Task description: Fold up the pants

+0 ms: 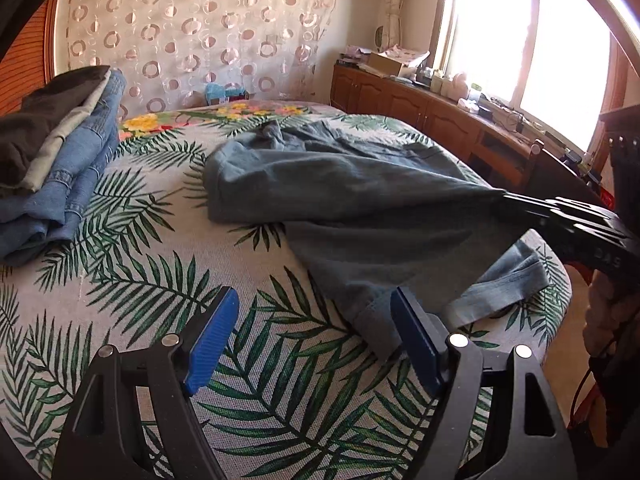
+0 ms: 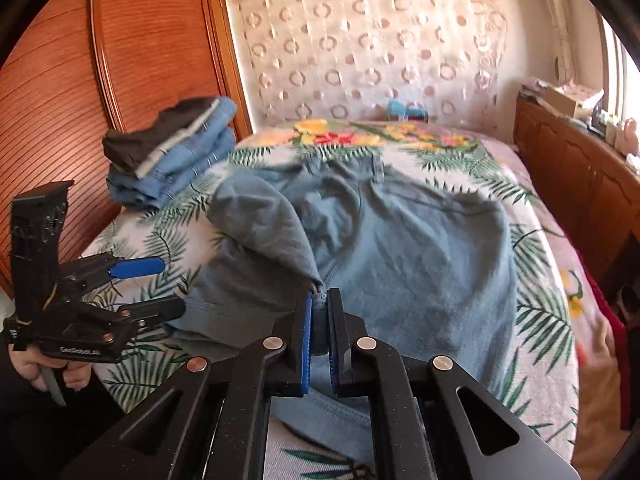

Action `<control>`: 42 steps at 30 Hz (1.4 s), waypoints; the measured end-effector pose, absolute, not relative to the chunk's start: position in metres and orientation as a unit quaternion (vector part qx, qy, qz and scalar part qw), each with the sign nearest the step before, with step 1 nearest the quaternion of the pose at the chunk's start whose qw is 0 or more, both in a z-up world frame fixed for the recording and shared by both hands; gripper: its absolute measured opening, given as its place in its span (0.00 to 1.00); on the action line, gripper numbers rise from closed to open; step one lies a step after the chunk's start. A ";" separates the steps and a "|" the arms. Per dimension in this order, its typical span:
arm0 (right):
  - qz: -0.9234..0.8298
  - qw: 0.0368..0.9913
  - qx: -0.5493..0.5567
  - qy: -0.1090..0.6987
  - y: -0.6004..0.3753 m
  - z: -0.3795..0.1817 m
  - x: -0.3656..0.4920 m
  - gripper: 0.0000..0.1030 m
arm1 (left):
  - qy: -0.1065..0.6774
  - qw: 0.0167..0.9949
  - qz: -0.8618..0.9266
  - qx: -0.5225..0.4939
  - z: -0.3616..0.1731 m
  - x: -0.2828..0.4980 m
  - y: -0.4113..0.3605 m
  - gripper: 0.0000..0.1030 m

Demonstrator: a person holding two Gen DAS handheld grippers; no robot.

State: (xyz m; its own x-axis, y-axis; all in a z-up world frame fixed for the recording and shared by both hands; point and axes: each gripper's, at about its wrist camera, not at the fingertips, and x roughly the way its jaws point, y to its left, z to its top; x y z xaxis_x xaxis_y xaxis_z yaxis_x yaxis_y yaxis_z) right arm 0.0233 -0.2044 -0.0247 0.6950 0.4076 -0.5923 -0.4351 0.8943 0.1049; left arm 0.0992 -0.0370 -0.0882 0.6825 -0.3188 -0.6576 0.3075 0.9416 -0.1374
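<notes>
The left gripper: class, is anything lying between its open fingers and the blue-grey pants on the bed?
Nothing visible does. The left gripper is open above bare leaf-print bedspread, with the pants just beyond its right finger. The stack of folded clothes sits well off to the side. The right gripper already pinches the pants.

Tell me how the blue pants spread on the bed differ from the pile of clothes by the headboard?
The blue pants lie alone, rumpled and half unfolded, with the right gripper pinching a bunch of their cloth. The pile of clothes is folded, stacked several garments high, and untouched. Both rest on the leaf-print bedcover.
</notes>
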 end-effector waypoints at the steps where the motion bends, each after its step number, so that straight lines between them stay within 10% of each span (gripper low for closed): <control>1: 0.226 0.924 -0.023 0.308 -0.206 -0.021 0.017 0.06 | 0.357 0.918 -0.171 -0.008 -0.086 0.098 -0.037 0.77; 42: 0.141 0.927 0.005 0.347 -0.275 -0.035 -0.028 0.17 | 0.334 0.927 -0.171 0.015 -0.070 0.099 -0.055 0.77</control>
State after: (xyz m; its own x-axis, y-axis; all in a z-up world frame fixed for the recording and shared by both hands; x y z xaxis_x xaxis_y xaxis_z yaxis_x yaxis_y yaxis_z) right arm -0.0282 -0.2755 -0.0347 0.7195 0.2660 -0.6415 -0.2585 0.9599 0.1081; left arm 0.0986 -0.0548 -0.0703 0.7192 -0.3066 -0.6235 0.3262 0.9413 -0.0866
